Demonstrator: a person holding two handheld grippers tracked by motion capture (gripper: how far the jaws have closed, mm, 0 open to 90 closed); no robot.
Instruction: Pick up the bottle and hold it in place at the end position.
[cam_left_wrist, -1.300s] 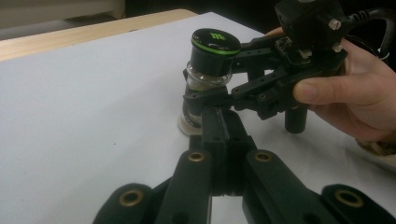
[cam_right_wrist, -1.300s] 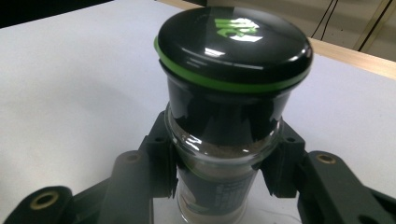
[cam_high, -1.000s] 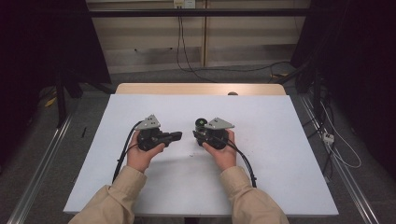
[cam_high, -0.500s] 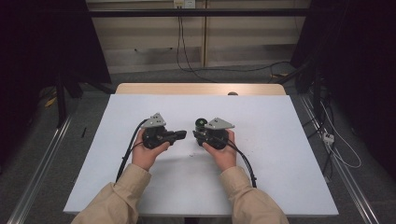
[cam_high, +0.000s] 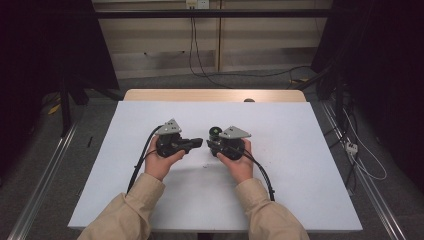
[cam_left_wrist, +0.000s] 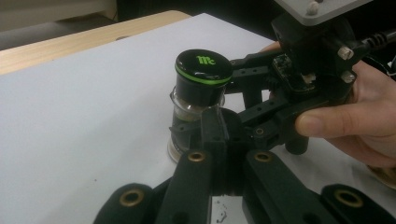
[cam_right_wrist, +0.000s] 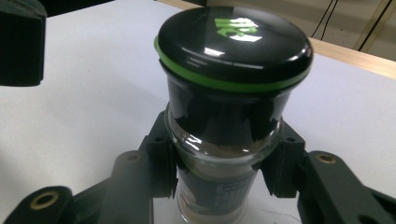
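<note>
A small glass spice jar (cam_right_wrist: 224, 186) with a black cap (cam_right_wrist: 233, 42) and a green ring stands upright near the middle of the white table (cam_high: 300, 175). My right gripper (cam_right_wrist: 224, 163) is shut on the jar's glass body, one jaw on each side. In the high view the jar (cam_high: 215, 132) sits at the right gripper's (cam_high: 212, 142) tip. My left gripper (cam_left_wrist: 219, 130) is shut with nothing in it, its tip just in front of the jar (cam_left_wrist: 201, 93). The left gripper (cam_high: 198, 142) points right, toward the jar.
The white sheet covers most of the table, with a wooden strip (cam_high: 215, 95) bare at the far edge. Black cables (cam_high: 265, 175) trail from both grippers toward the person. Metal rails (cam_high: 45, 180) and loose cables on the floor flank the table.
My left gripper has moved to the right, closing the gap to the jar. The right gripper and the jar have stayed in place.
</note>
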